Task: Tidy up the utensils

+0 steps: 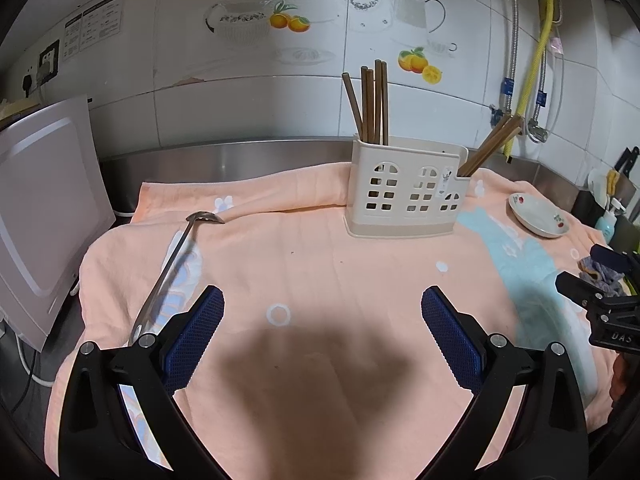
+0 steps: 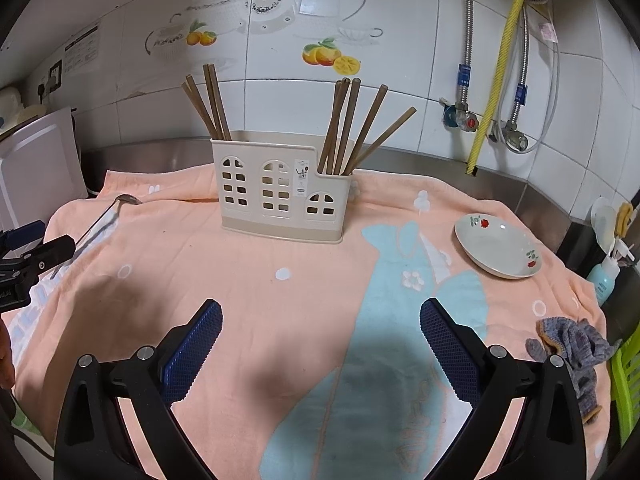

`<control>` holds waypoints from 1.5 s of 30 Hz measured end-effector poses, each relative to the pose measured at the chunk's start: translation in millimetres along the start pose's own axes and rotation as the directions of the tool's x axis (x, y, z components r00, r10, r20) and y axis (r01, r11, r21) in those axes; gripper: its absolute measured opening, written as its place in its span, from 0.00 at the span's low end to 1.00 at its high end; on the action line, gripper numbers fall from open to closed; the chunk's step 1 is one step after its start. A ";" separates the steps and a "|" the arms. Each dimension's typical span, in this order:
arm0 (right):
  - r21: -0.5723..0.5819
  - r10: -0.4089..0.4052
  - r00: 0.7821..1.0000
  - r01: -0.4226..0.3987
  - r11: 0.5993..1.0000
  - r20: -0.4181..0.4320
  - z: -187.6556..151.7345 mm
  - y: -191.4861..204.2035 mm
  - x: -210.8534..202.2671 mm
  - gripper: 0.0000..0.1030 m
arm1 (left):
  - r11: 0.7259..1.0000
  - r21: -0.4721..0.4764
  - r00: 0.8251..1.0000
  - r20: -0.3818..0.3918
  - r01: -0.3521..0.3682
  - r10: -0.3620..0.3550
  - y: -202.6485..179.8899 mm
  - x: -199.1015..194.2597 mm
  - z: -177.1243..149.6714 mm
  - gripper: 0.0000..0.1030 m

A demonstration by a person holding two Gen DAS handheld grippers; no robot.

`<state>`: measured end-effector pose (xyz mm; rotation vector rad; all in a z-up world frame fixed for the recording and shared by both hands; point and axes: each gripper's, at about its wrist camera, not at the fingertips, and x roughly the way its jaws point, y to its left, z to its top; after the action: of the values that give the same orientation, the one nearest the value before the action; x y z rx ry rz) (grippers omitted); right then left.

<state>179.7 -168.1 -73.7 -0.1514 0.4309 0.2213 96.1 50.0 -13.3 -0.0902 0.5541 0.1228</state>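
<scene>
A cream plastic utensil holder (image 1: 404, 196) (image 2: 280, 196) with window-shaped holes stands on the peach towel (image 1: 320, 272) (image 2: 240, 280). Several brown chopsticks (image 1: 374, 104) (image 2: 210, 108) stand in its left compartment, and more (image 2: 352, 128) (image 1: 492, 144) lean out of its right one. A long metal ladle (image 1: 172, 268) (image 2: 106, 214) lies on the towel's left side, bowl toward the wall. My left gripper (image 1: 322, 334) hovers open just right of the ladle's handle, nothing between its blue pads. Over the towel's blue fish pattern, my right gripper (image 2: 320, 344) is open and empty too.
A white dish with red flowers (image 2: 498, 248) (image 1: 538, 216) sits on the towel's right. A grey knitted cloth (image 2: 572, 348) lies at the right edge. A white appliance (image 1: 44, 208) stands at the left. Hoses and valves hang on the tiled wall (image 2: 480, 120).
</scene>
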 end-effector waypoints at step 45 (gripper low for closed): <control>0.003 0.014 1.000 -0.014 1.000 0.021 3.4 8.6 -3.2 0.93 | 1.000 -0.001 0.999 0.034 -0.001 0.001 -2.5 -7.8 4.1 0.95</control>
<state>176.1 -159.7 -70.1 -0.1431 0.4112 0.2362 92.0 47.3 -5.5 -0.0890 0.5197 0.1255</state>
